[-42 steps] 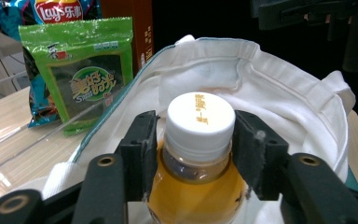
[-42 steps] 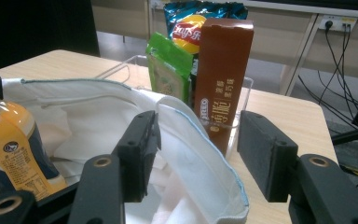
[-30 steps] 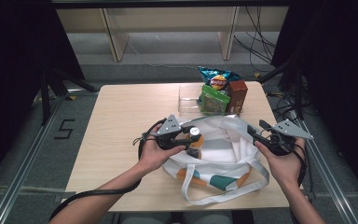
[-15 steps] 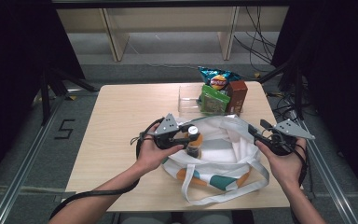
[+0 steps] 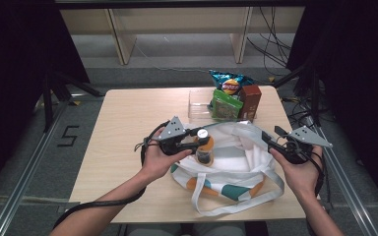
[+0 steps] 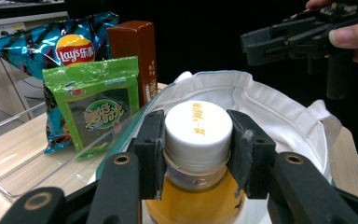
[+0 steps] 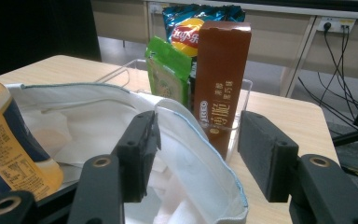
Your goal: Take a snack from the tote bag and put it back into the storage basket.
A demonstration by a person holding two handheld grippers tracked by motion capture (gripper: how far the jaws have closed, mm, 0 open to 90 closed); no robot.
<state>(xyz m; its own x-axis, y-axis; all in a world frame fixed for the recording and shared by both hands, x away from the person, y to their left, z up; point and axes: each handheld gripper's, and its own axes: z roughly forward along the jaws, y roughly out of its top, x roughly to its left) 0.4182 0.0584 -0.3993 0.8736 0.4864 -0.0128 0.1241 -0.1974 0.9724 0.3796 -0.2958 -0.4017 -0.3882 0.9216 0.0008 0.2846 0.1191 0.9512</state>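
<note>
Roughly midway, by the look of it: packing snacks and a drink into a tote bag (image 5: 236,162) on the table (image 5: 128,123).

Progress. One bottle (image 5: 204,147) of orange drink, white cap, hangs at the bag's open mouth, over the near-left rim. Not yet set down inside, as far as I can judge. Bag lies slumped, white lining showing, handles trailing toward the table's near edge. Left to pack, I'd guess: chips (image 5: 230,83), a green packet (image 5: 225,104) and a brown box (image 5: 249,101), all upright in a clear tray (image 5: 197,105) at the far side, just beyond the bag. None of them touched.

Grippers.
- Left gripper (image 6: 196,140): clamped on the bottle, one pad on each side of the cap and neck, jaws about half spread. Bottle upright, hanging from the grip.
- Right gripper (image 7: 196,154): jaws wide, not clenched. The bag's far-right rim (image 7: 191,140) runs up between them, beside the left pad; whether it touches that pad I cannot tell. Reads as holding the mouth open or about to, not a grasp.

Next likely step: lower the bottle into the bag, let go, then fetch the tray items.
</note>
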